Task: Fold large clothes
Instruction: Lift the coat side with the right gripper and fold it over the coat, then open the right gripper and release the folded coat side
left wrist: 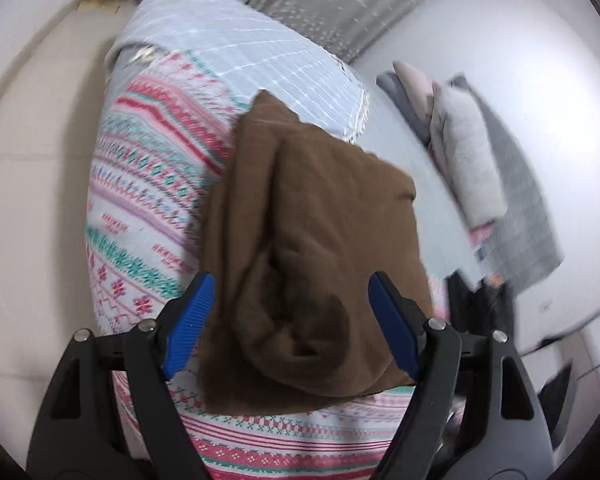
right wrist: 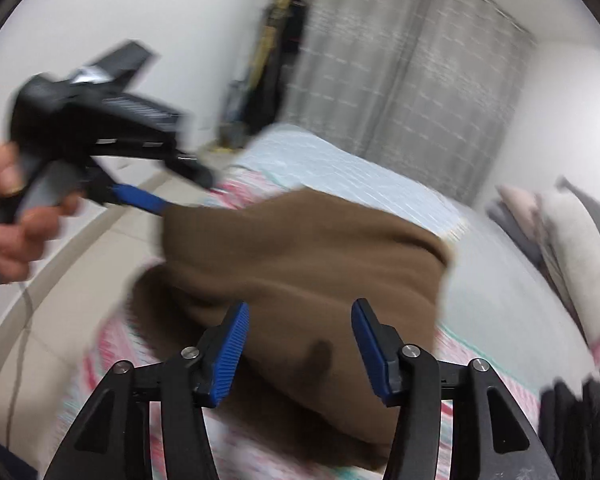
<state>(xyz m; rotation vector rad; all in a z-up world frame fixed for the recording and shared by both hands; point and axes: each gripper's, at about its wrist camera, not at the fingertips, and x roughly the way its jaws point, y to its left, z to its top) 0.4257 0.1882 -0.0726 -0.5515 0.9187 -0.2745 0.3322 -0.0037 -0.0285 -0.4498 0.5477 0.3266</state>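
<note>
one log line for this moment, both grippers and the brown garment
left gripper: open, over garment | right gripper: open, nothing between pads | brown garment: folded, lying on patterned bedspread | grip: none

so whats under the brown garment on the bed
The folded brown garment lies on a patterned pink, white and teal blanket, which shows around its near and left edges. Whatever sits directly beneath the garment is covered.
</note>
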